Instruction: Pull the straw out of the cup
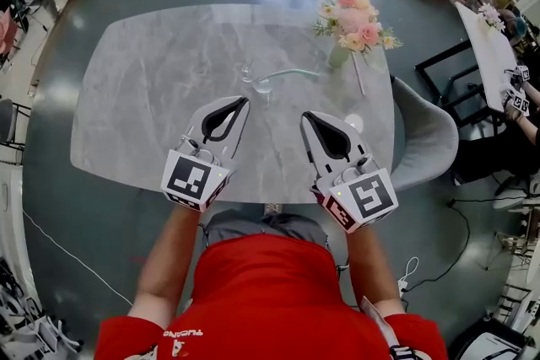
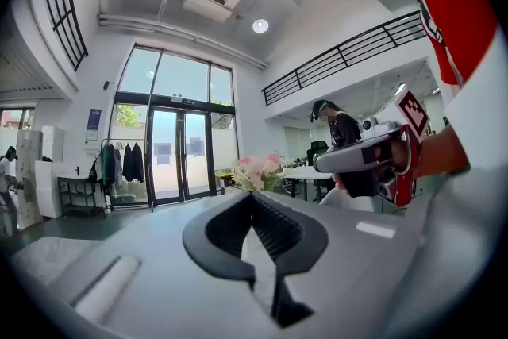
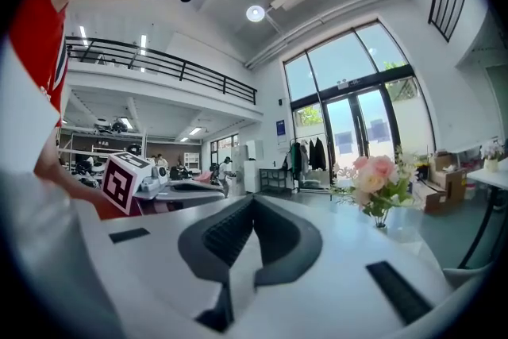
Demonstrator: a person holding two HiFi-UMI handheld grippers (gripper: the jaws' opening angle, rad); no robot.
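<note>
**Work surface.** A grey marble-patterned table [image 1: 143, 97] with rounded corners is seen from above. A person in a red shirt [image 1: 270, 291] stands at its near edge. A grey padded chair [image 1: 426, 139] stands at the right side of the table.

**Task items.** A clear glass cup [image 1: 257, 82] stands about the middle of the table, toward the far side. Its outline is faint and cannot be made out fully. A pale green straw [image 1: 291, 74] runs from the cup out to the right, low over the tabletop. Its left end is at the cup, but whether that end sits inside the cup cannot be told. A bunch of pink and cream flowers in a pale vase [image 1: 354, 25] stands to the right of the straw and farther off.

**Left gripper** [image 1: 244, 100]. It is held over the near half of the table and points toward the far side, its tip just on the near side of the cup. In its own view the jaws are clenched tip to tip, with nothing between them. No contact with the cup or straw is seen.

**Right gripper** [image 1: 305, 115]. It is held beside the left one, to its right and apart from it, and also points toward the far side. Its own view shows the jaws closed together and empty. The flowers appear beyond it to the right.
</note>
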